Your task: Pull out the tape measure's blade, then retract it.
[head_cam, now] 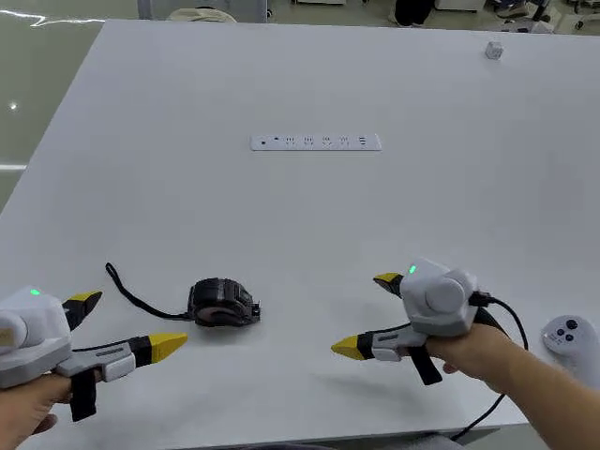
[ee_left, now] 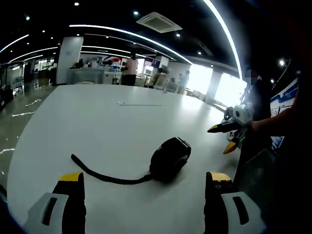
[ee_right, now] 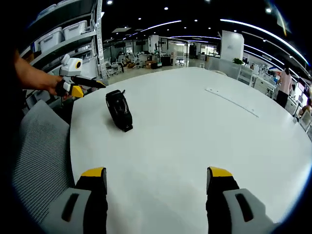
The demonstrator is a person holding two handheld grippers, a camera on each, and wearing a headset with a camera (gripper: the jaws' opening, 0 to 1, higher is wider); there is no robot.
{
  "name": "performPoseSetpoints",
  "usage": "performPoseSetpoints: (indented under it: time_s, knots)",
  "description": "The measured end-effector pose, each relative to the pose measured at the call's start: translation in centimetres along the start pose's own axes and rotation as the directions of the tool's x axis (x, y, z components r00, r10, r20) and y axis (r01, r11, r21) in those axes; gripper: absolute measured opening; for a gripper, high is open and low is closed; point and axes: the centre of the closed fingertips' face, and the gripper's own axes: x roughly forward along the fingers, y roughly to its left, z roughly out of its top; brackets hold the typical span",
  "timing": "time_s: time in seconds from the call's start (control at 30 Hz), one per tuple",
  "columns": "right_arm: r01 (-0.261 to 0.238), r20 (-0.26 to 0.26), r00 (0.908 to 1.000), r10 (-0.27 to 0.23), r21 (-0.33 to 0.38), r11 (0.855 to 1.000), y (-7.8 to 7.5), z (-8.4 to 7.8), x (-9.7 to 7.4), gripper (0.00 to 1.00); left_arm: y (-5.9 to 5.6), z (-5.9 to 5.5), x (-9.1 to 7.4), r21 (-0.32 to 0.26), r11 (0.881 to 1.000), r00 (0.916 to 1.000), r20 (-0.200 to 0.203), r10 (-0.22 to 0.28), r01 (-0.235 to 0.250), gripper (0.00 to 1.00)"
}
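A black tape measure (head_cam: 223, 303) is pictured lying on the white table (head_cam: 309, 216), lower left of centre in the head view, its strap (head_cam: 131, 291) trailed leftward. It is flanked by the left gripper (head_cam: 131, 321) at lower left and the right gripper (head_cam: 364, 314) at lower right, both held with jaws spread, clear of it.

You have one tape measure (head_cam: 222, 303) on one table (head_cam: 281, 216). You hold two grippers: the left gripper (head_cam: 131, 321) left of the tape measure, the right gripper (head_cam: 364, 314) right of it. Beyond it lies one power strip (head_cam: 316, 142), far right of it one controller (head_cam: 570, 339), and far beyond it one small white block (head_cam: 494, 50).
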Motion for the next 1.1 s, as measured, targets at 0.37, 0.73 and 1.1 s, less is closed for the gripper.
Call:
performPoseSetpoints:
  time_s: [0.37,0.73,1.1]
  knots:
    - [0.137,0.042,0.9889,-0.142,0.105,0.985,-3.7,-3.0,-7.3,1.00,0.9,-0.4,-2.9,0.023,0.999,0.9994,0.001,0.036,-0.036,1.00]
    - [0.208,-0.004,0.9778,-0.209,0.115,0.971,-4.5,-6.9,-12.0,1.00,1.3,-1.0,-4.7,0.042,0.999,0.9991,-0.041,0.003,-0.002,1.00]
    - [0.224,0.011,0.9739,-0.227,0.133,0.966,-4.6,-7.0,-13.1,1.00,2.3,-0.7,-5.4,0.041,0.999,0.9988,-0.040,0.028,-0.027,1.00]
